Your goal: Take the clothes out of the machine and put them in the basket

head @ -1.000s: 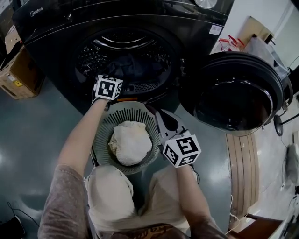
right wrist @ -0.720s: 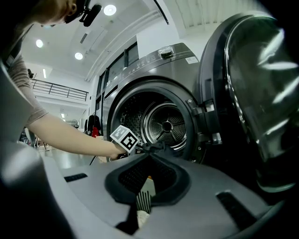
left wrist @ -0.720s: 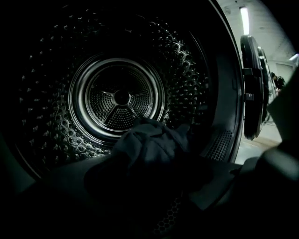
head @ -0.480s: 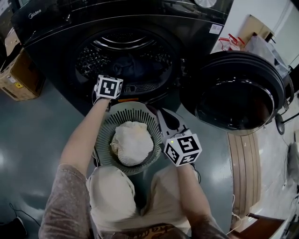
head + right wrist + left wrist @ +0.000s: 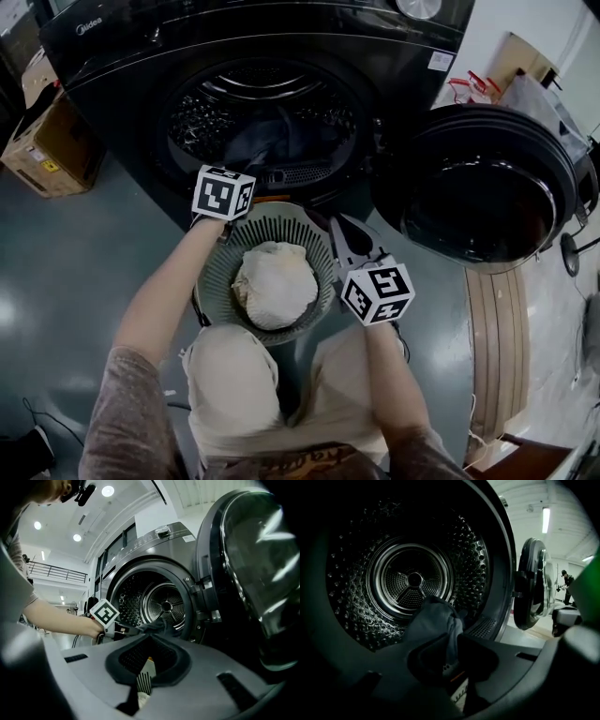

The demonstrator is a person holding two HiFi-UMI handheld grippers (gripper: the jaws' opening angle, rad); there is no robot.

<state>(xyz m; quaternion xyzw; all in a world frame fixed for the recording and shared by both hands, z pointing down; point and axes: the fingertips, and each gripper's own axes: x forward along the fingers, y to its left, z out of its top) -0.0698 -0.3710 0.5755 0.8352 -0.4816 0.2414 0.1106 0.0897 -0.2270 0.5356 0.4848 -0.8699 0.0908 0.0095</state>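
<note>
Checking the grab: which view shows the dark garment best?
Left gripper view: garment close-up, pinched by the left claw, jaws just closed. Head view shows it dim in the drum mouth; right gripper view, small and dark.

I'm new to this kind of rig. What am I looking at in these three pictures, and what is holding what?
There is no robot. A person faces an open machine with a hand-held gripper in each hand. The head view looks down from the person's head, and the other two views each look along one gripper. A basket on the floor holds a pale cloth. The left gripper has just been closing its jaws, which pinch a dark cloth at the mouth of the drum. The right gripper hangs by the basket's rim, shut and empty.
</note>
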